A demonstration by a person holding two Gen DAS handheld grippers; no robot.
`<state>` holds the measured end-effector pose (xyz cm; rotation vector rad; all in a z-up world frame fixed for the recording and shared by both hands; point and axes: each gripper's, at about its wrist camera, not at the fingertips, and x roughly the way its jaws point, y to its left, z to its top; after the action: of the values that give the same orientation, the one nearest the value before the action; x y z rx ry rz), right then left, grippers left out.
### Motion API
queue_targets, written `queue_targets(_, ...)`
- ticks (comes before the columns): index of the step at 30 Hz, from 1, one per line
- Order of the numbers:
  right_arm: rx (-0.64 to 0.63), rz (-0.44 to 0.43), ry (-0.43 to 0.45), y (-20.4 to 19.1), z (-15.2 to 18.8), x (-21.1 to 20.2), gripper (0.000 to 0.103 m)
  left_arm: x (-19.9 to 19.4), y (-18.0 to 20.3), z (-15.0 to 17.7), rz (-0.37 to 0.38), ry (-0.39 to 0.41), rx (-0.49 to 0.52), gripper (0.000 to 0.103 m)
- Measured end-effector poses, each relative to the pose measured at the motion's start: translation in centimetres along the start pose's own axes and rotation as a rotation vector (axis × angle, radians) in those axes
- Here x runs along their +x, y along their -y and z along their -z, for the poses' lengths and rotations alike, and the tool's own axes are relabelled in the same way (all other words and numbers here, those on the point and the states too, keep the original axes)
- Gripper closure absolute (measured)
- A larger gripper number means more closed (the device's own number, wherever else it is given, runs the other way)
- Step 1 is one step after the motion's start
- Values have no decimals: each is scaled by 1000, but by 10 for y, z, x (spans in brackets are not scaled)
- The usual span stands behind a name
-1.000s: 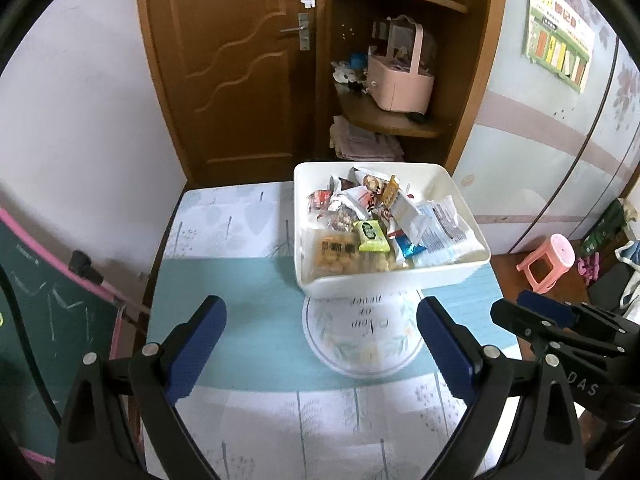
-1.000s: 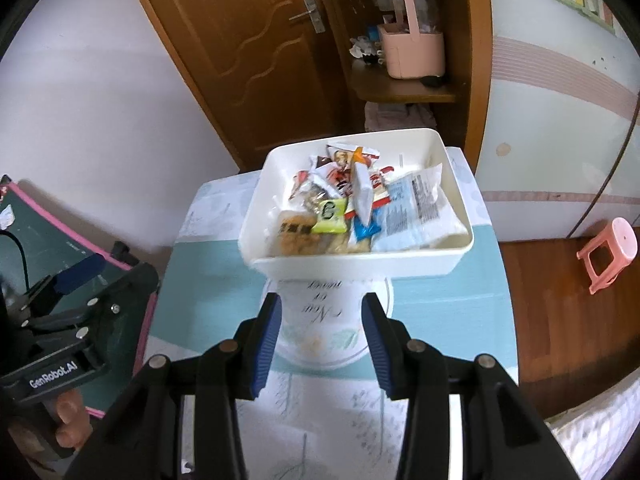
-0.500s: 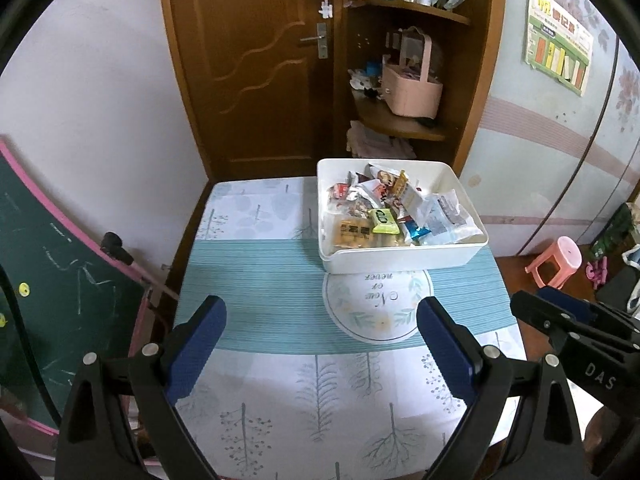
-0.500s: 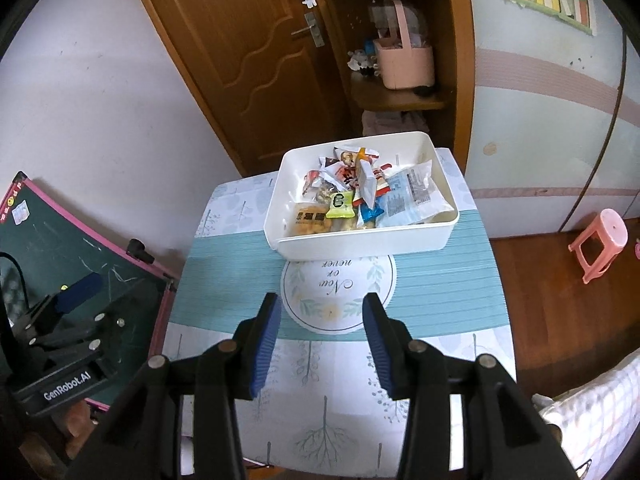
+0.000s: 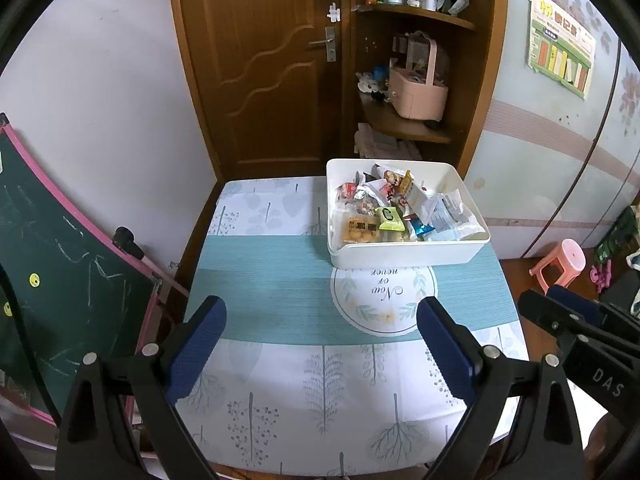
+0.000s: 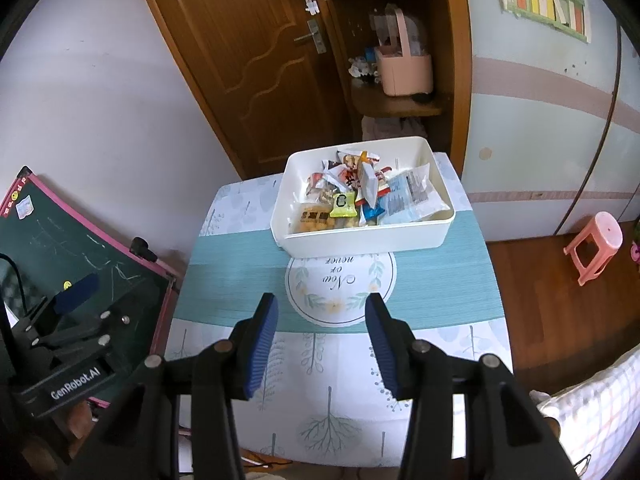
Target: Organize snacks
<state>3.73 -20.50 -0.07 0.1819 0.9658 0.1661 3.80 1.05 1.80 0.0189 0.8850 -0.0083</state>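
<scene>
I am looking down at a small table (image 5: 280,280) with a blue-green and white cloth on it. A white bin (image 5: 404,250) is sitting at the far side of the table, toward the right, and it is touching the top of a round picture with words printed on the cloth. The bin is holding all the snacks (image 5: 384,210) in a messy heap: a yellow-green packet (image 6: 343,205), a clear bag of round golden biscuits (image 5: 361,230), a see-through wrapper (image 6: 408,196) on the right, and some red and white ones at the back (too jumbled for me to name each one).

My left gripper (image 5: 320,344) is hanging over the near part of the table, well apart from the bin. Its blue pads are standing wide apart, with nothing between them.

My right gripper (image 6: 322,340) is also hanging over the near part, with its pads about half spread and nothing between them either. I am seeing only the cloth through the gap.

A green chalkboard (image 6: 76,248) is leaning on the left of the table. A pink stool (image 6: 598,246) is standing on the wooden floor to the right. Behind the table, a pink basket (image 5: 418,94) is sitting on a brown shelf beside a wooden door (image 5: 264,60).
</scene>
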Motion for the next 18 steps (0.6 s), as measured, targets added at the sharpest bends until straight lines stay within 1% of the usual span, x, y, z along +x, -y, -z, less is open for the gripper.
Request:
queue_targets(6, -22, -1, 12, -9, 3, -5, 57, -2, -2, 2, 4, -7, 7, 7)
queue_targets(18, -26, 1, 28, -16, 7, -13, 57, -4, 3, 4, 1, -10, 1, 7)
